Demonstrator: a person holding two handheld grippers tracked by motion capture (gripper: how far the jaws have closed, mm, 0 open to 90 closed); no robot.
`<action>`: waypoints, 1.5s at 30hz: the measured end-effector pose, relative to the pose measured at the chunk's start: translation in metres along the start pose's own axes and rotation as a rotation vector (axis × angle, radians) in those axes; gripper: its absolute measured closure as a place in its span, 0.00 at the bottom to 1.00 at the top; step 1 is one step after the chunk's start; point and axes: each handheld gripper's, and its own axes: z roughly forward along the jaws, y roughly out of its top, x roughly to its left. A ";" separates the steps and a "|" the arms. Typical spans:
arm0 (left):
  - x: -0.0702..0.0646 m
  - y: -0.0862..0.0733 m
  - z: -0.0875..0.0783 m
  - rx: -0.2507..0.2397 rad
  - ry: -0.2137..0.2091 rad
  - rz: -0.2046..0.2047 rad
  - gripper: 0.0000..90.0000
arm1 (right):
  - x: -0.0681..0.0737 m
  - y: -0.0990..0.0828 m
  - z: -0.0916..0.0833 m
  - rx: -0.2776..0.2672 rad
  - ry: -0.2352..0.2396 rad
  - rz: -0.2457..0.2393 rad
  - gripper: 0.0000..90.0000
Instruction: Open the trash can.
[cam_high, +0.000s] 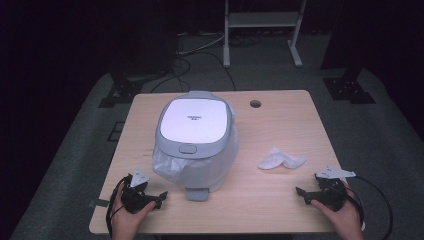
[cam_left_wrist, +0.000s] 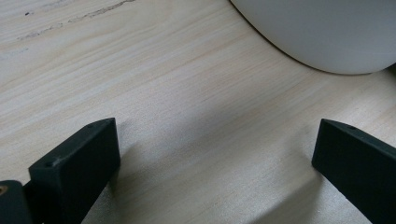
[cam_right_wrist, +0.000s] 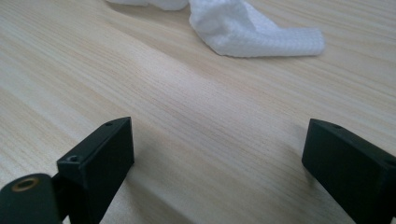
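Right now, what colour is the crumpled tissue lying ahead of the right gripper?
White, with a fine woven texture. The tissue shows best in the right gripper view.

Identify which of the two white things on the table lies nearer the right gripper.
The crumpled tissue, lying loose and flat on the wood ahead of the right gripper. The bag-lined pedal bin stands upright farther left, near the left gripper.

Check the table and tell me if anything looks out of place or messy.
A crumpled white tissue lies loose on the table, right of the lidded bin and apart from it. The bin's liner bag bulges unevenly below the lid. Otherwise nothing looks spilled or damaged.
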 end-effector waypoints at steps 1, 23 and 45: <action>0.000 0.000 -0.001 -0.007 0.000 0.000 0.01 | 0.000 0.000 0.000 0.000 0.000 0.000 0.09; 0.001 -0.004 -0.012 -0.094 -0.096 -0.071 0.93 | 0.000 0.000 0.000 -0.001 -0.004 0.003 0.09; -0.025 0.009 -0.025 -0.135 -0.205 -0.035 0.99 | 0.000 0.000 0.000 -0.001 -0.005 0.003 0.09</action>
